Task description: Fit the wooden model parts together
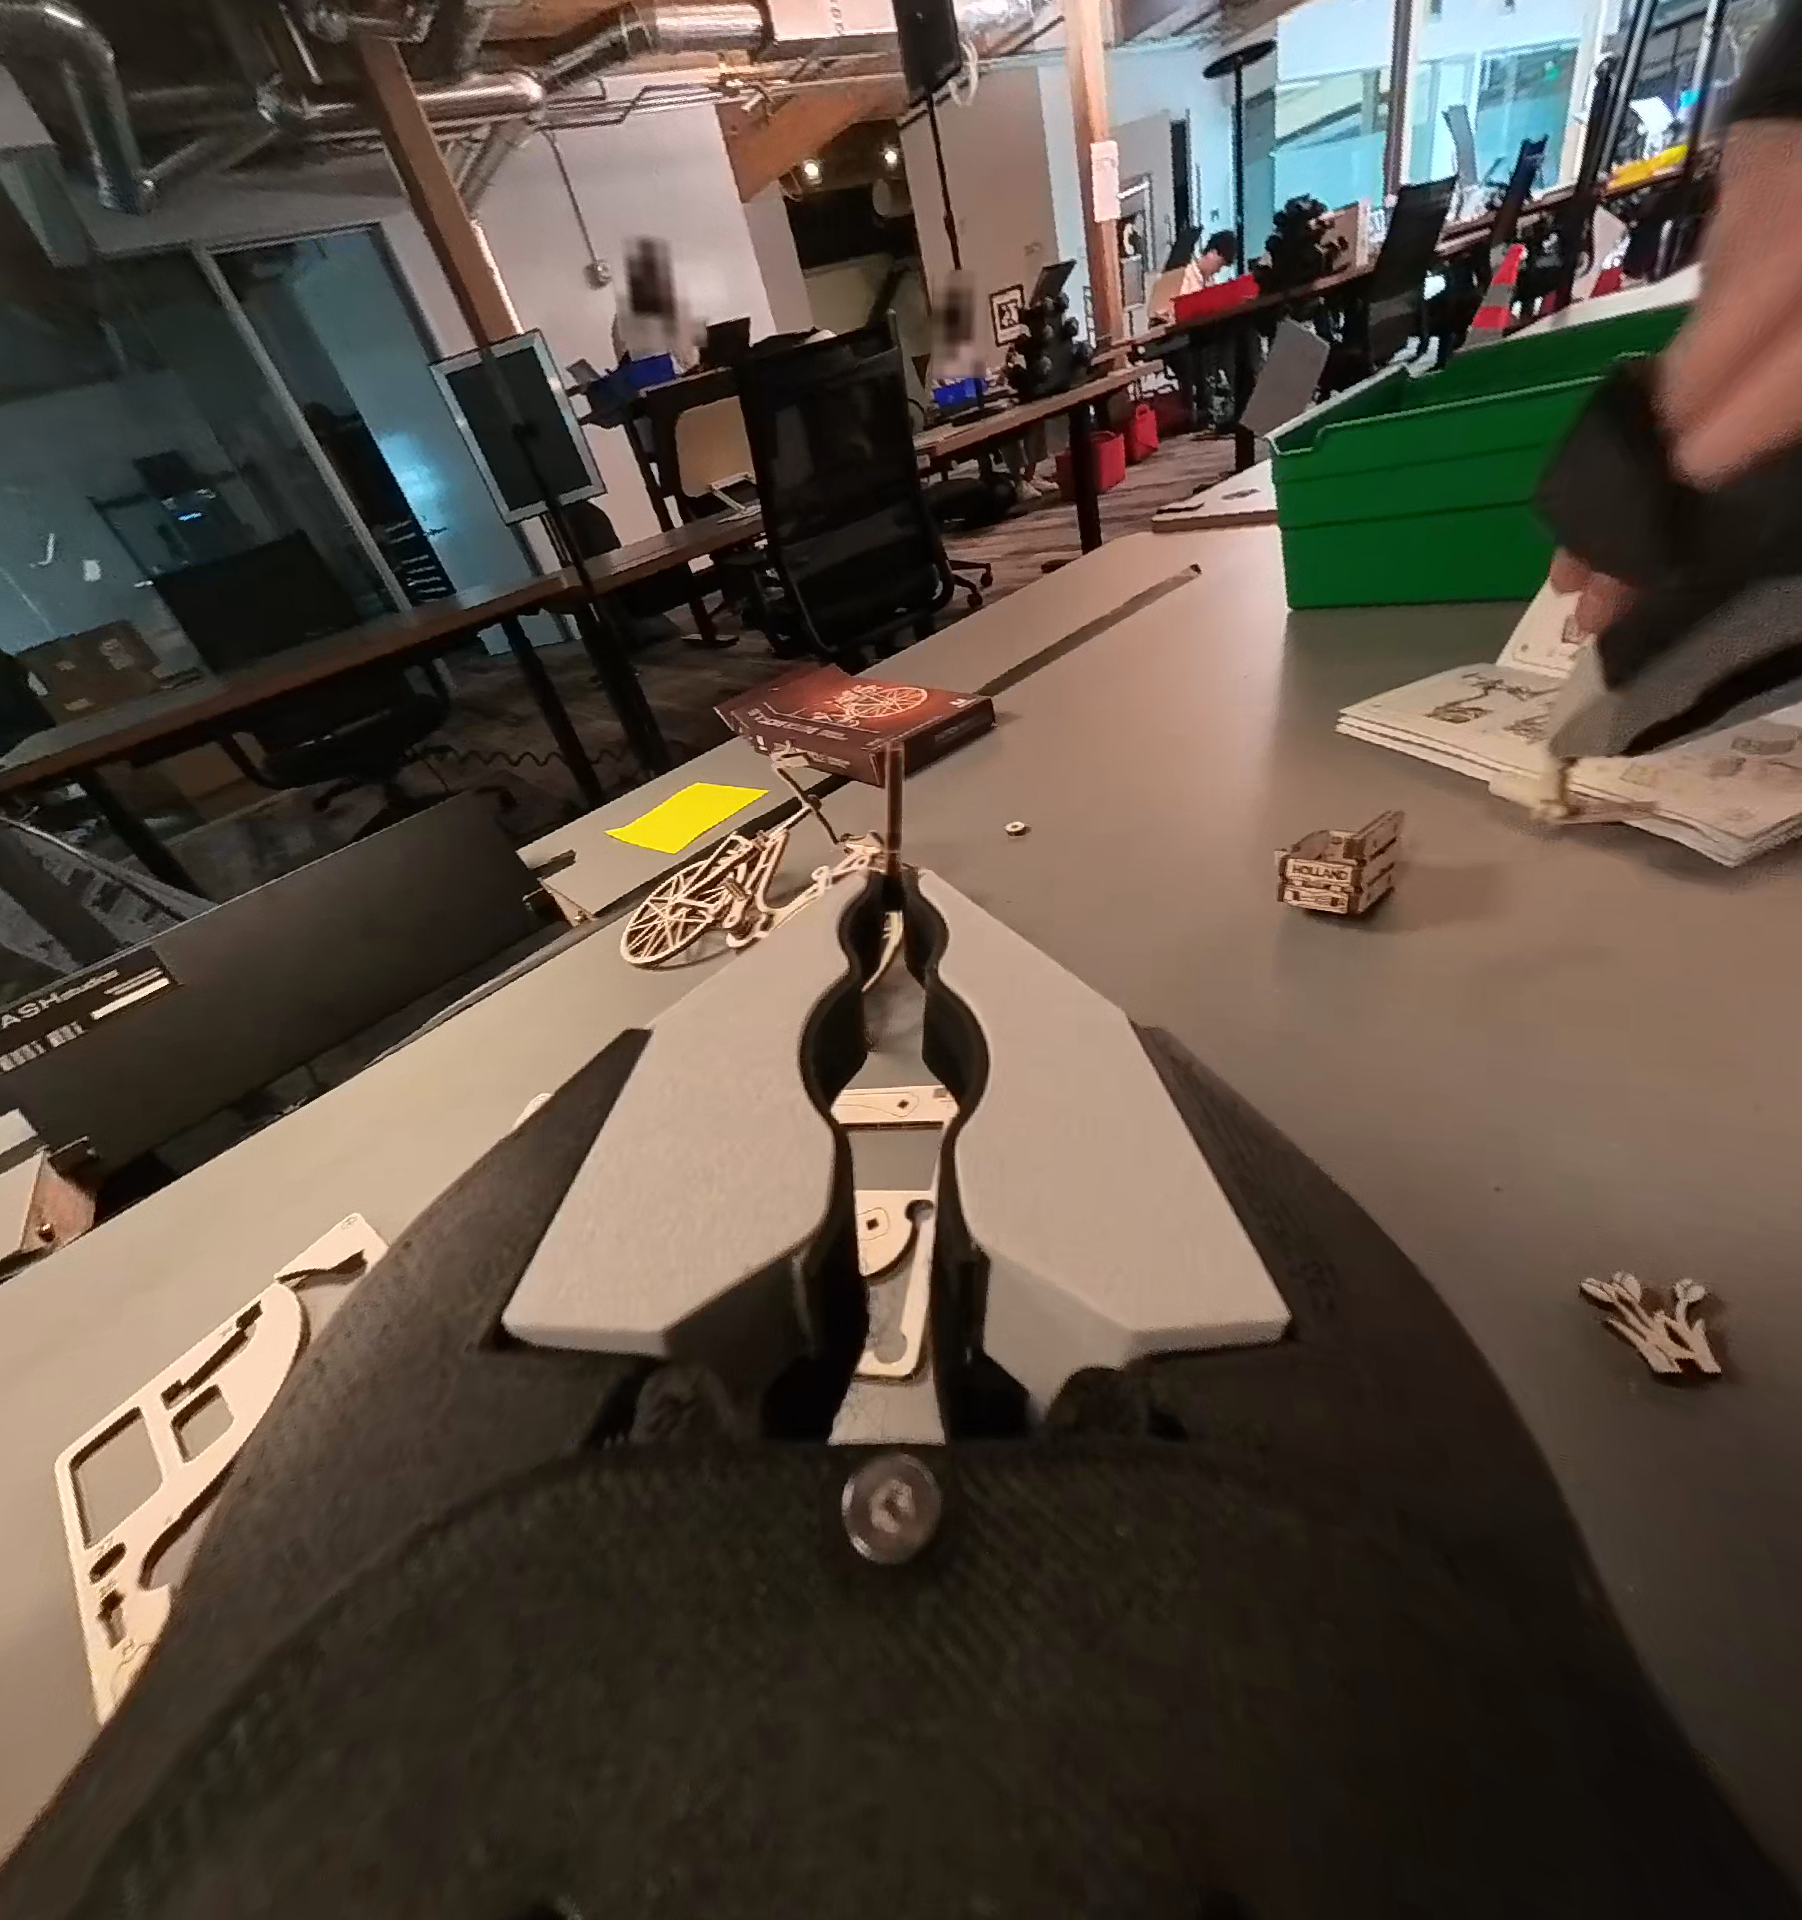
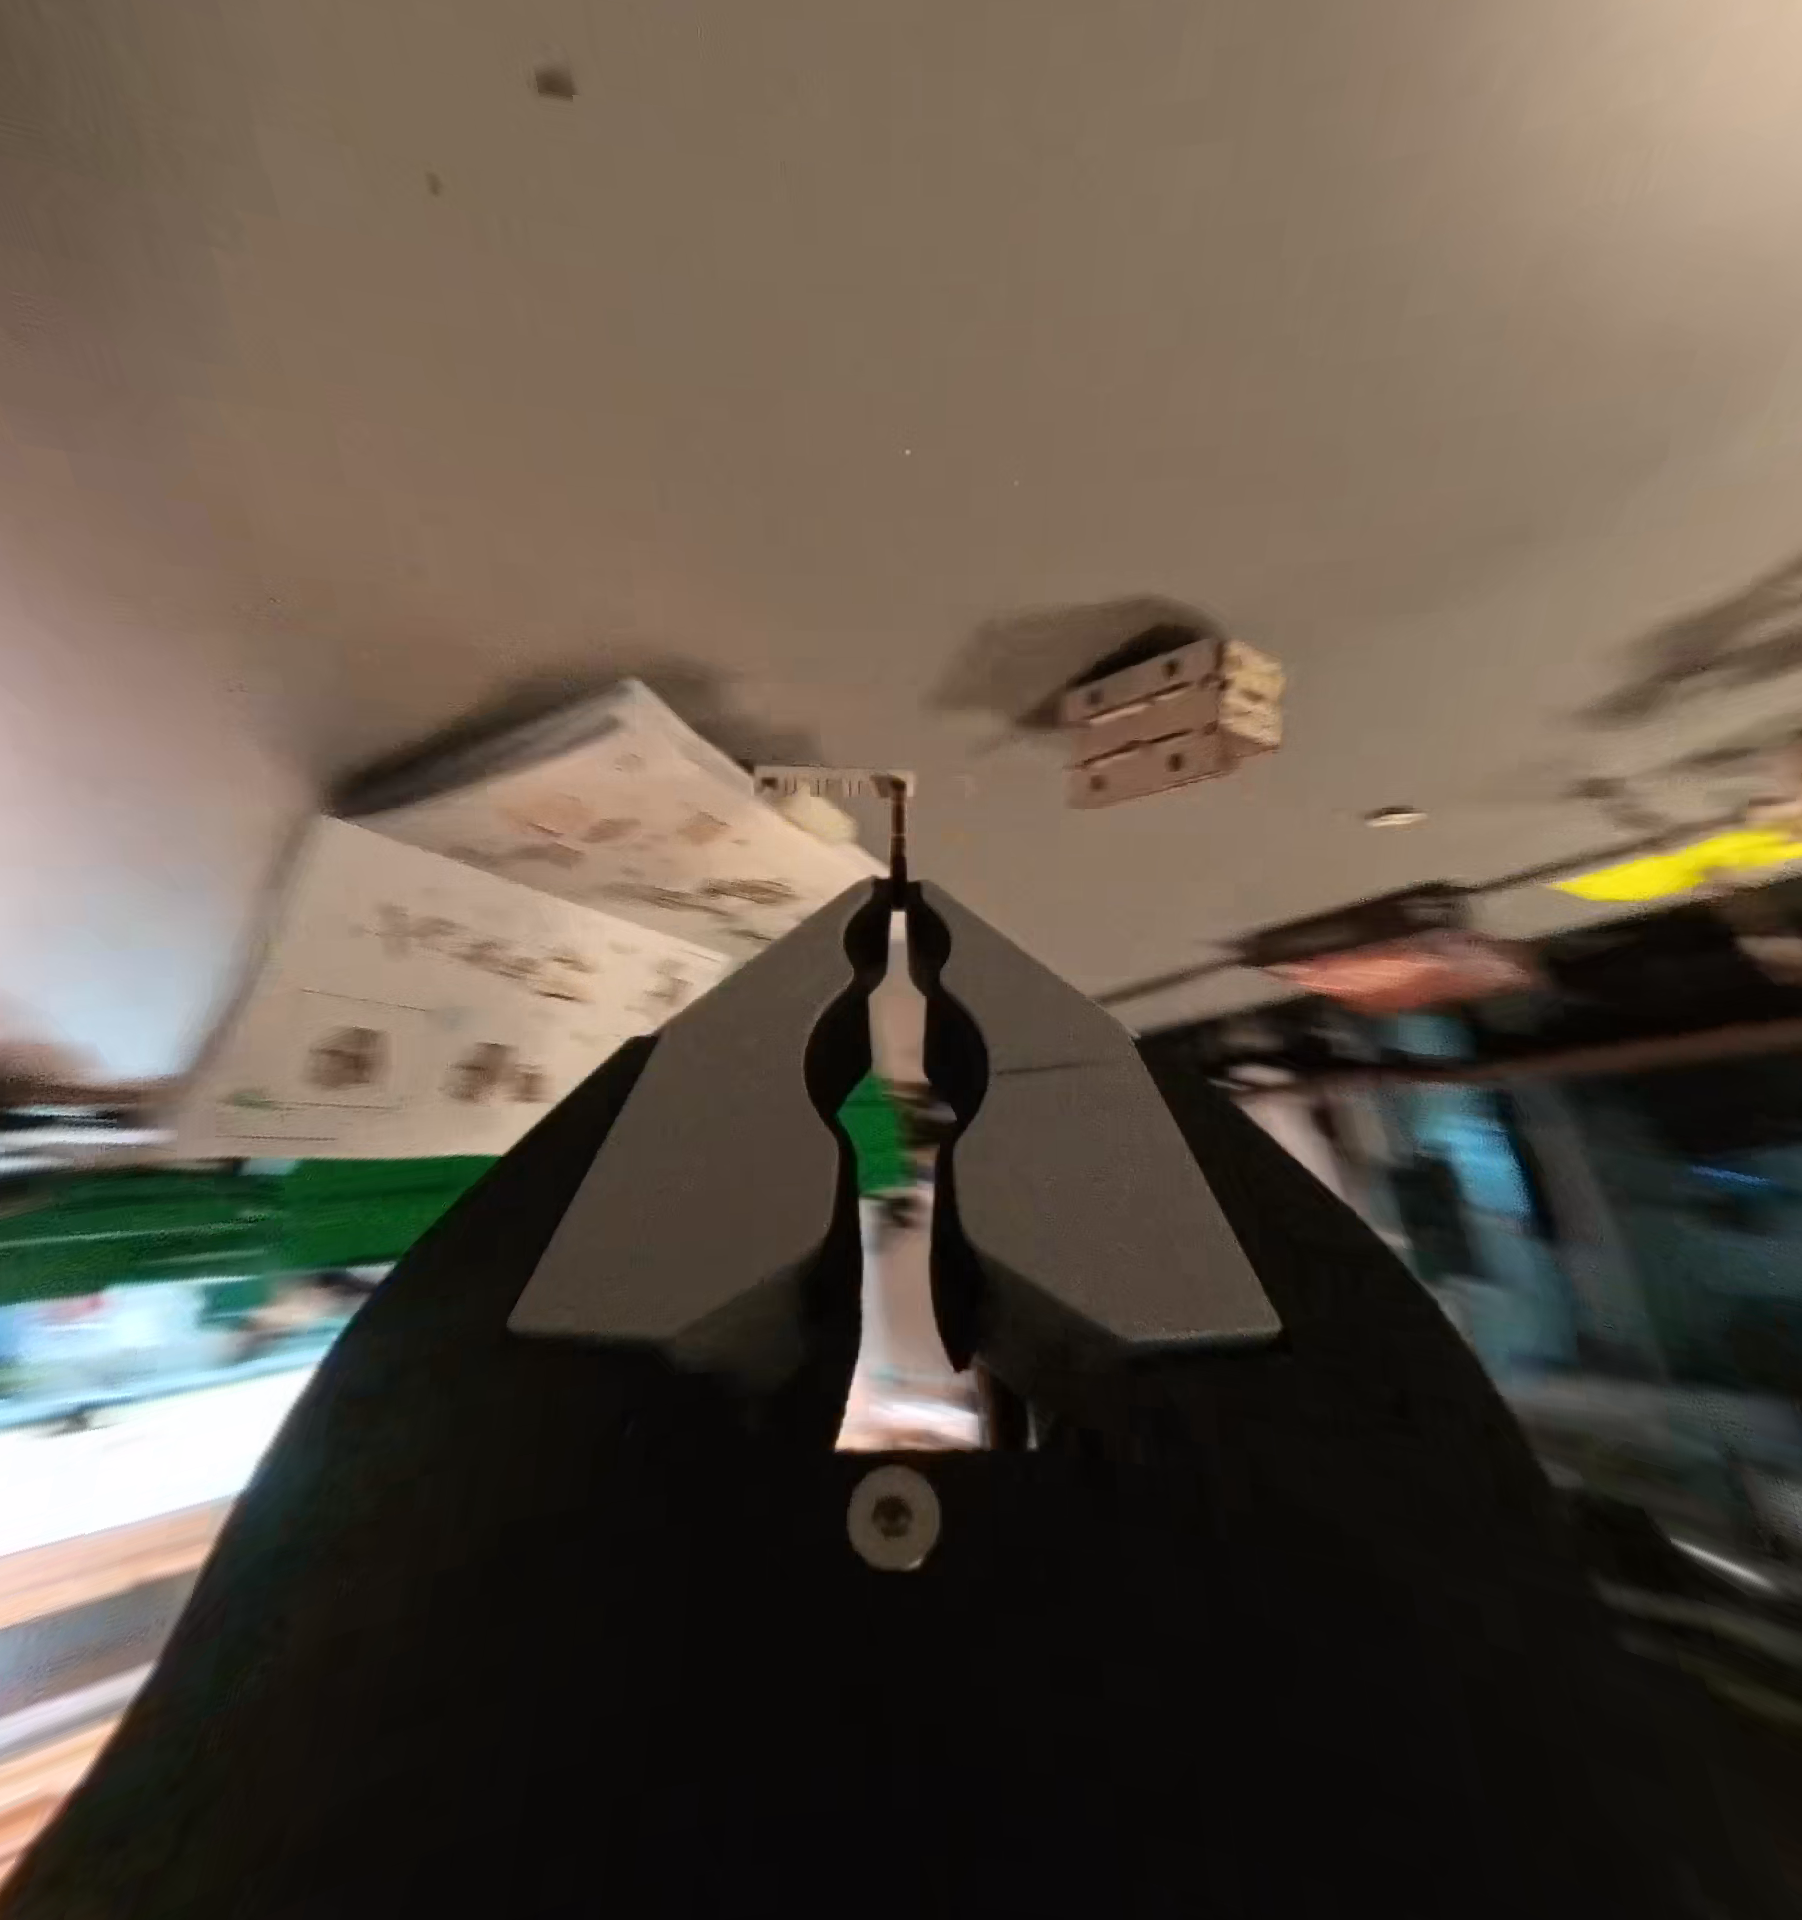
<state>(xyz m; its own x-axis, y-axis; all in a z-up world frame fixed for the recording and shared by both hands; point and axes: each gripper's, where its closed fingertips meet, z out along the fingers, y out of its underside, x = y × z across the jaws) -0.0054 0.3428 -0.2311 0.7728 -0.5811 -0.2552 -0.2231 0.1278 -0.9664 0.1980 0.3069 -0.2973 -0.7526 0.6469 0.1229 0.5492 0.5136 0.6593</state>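
In the left wrist view my left gripper (image 1: 892, 883) is shut on a thin wooden part (image 1: 892, 821) seen edge-on, sticking up past the tips. A wooden bicycle model (image 1: 715, 894) lies on the grey table (image 1: 1188, 1091) just beyond the tips, to the left. A small wooden crate (image 1: 1338, 878) stands to the right, and a small flower-shaped piece (image 1: 1655, 1335) lies nearer. My right gripper (image 1: 1557, 790), held in a hand, is low over the instruction booklet (image 1: 1686, 779). The right wrist view is blurred and upside down: the right gripper (image 2: 895, 883) is shut on a small wooden part (image 2: 855, 784), near the crate (image 2: 1167, 717).
A cut-out wooden sheet (image 1: 170, 1423) lies near left, partly under my left gripper. A dark kit box (image 1: 855, 717) and a yellow note (image 1: 684, 816) lie beyond the bicycle. Stacked green bins (image 1: 1427, 488) stand at the far right. The table's edge runs along the left. Tip to tip, the grippers are about 20 cm apart. The small flower-shaped piece (image 1: 1655, 1335) is about 15 cm from both grippers' fingertips.
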